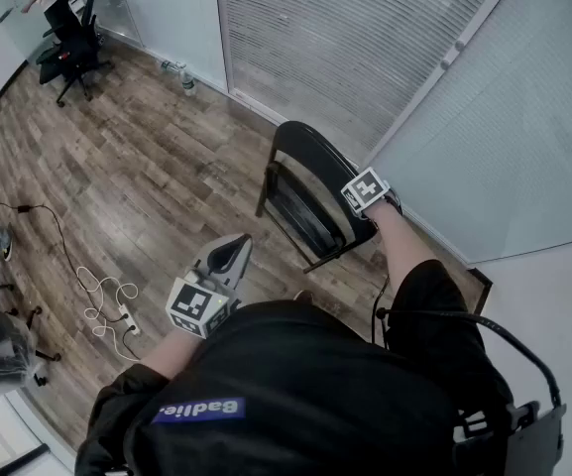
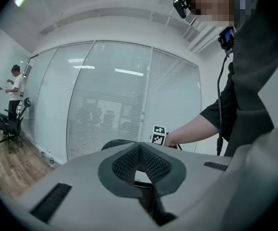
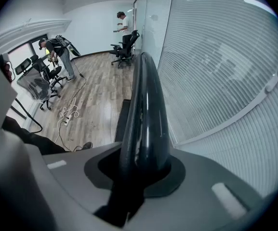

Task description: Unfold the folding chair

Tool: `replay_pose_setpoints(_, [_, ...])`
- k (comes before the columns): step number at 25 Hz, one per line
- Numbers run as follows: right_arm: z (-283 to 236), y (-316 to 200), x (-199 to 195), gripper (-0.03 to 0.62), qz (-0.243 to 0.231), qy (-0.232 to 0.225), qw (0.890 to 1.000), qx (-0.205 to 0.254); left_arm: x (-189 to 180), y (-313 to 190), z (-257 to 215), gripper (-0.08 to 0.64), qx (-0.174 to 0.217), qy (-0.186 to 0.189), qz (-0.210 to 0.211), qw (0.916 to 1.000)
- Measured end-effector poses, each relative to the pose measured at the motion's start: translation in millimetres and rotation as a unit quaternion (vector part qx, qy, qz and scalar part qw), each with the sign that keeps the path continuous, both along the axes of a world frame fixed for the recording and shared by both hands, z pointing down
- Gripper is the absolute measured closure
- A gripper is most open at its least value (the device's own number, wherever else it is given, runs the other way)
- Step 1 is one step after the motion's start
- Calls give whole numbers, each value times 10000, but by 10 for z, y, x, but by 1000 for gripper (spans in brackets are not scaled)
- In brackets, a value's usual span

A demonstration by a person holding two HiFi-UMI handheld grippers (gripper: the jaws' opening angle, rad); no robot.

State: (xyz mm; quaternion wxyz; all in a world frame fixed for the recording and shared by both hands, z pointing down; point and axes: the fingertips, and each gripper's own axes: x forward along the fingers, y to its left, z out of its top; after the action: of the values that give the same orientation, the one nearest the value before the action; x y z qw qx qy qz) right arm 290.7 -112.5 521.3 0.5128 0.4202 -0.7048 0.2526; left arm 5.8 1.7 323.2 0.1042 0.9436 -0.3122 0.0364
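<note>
The black folding chair (image 1: 305, 181) stands folded flat, leaning against the glass wall. My right gripper (image 1: 362, 206) points steeply down at the top of the backrest. In the right gripper view its jaws (image 3: 141, 160) are clamped on the rounded top edge of the backrest (image 3: 146, 105). My left gripper (image 1: 233, 249) hangs in the air left of the chair and well short of it, roughly level. Its jaws (image 2: 140, 170) are shut with nothing between them. Past them, the left gripper view shows the chair's top (image 2: 115, 143) and the right gripper's marker cube (image 2: 158, 134).
The glass wall with blinds (image 1: 365, 38) runs right behind the chair. A power strip and white cable (image 1: 115, 313) lie on the wood floor at the left. An office chair (image 1: 72, 53) and a bottle (image 1: 187, 82) stand far off. Two people (image 3: 61, 57) work in the distance.
</note>
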Motion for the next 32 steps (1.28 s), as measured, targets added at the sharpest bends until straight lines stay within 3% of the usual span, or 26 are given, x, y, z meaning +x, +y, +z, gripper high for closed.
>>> replay_pose_setpoints(15, [-76,99,-86,500,-16,-13,10000,-18,-21,84,18,555,-230,92,-2,9997])
replay_pose_setpoints(26, [-24,84,-159,506,-50,-38,10000,3,11,-71,613,555,-1080,243,-306,9934])
replay_pose_setpoints(32, [23,87,-171,506,-30,-30,10000,-19,281,-168,1067,555,-1701,411,-28,9846])
